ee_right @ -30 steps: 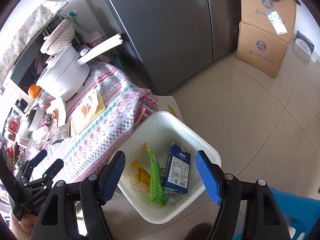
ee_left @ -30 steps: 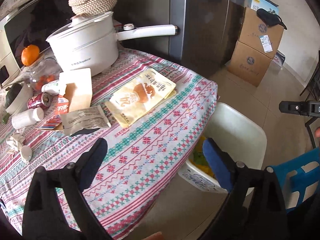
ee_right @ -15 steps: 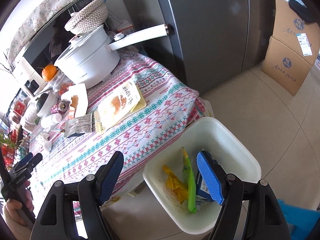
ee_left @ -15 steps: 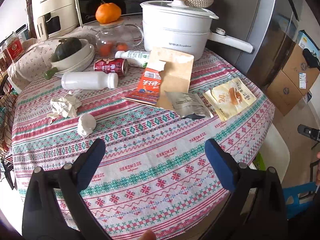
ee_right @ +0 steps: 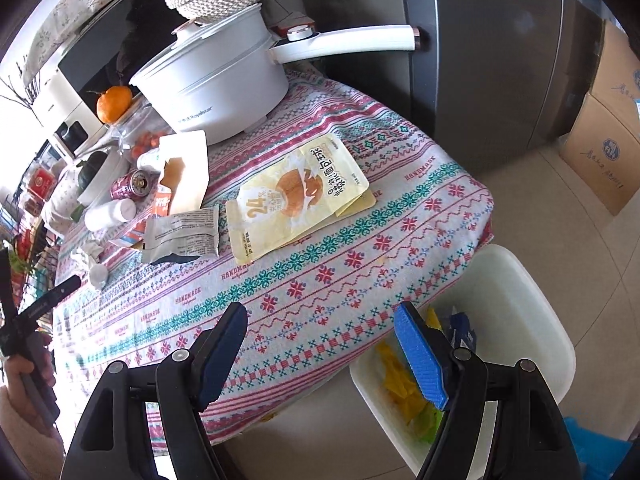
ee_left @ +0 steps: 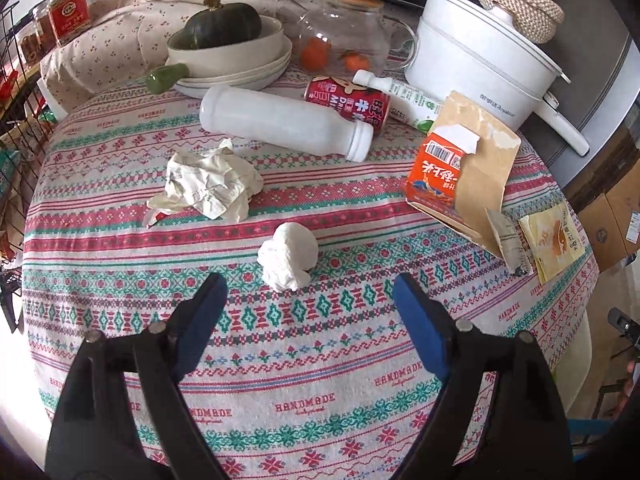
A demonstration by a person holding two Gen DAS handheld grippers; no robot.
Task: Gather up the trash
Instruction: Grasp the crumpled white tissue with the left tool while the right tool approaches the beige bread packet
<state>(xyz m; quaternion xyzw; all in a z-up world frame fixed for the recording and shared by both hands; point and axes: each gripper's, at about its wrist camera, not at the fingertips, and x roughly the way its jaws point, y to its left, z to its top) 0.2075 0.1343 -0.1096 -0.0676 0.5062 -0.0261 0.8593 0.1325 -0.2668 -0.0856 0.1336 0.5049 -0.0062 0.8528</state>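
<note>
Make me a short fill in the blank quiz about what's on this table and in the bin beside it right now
1. The white plastic bottle lies on its ____.
2. An ____ sits on top of the glass jar.
3. The white bin stands on the ____ beside the table.
4. The left claw is open, and the thing nearest in front of it is a white ____ ball.

Missing words: side; orange; floor; tissue

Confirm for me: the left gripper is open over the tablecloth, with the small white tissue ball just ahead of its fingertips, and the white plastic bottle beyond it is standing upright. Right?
Not quite. The white plastic bottle is lying on its side, not upright; the left wrist view shows it. The rest holds: the left gripper is open and empty over the tablecloth, its jaws just having closed somewhat, with the tissue ball just ahead of its fingertips.
</note>
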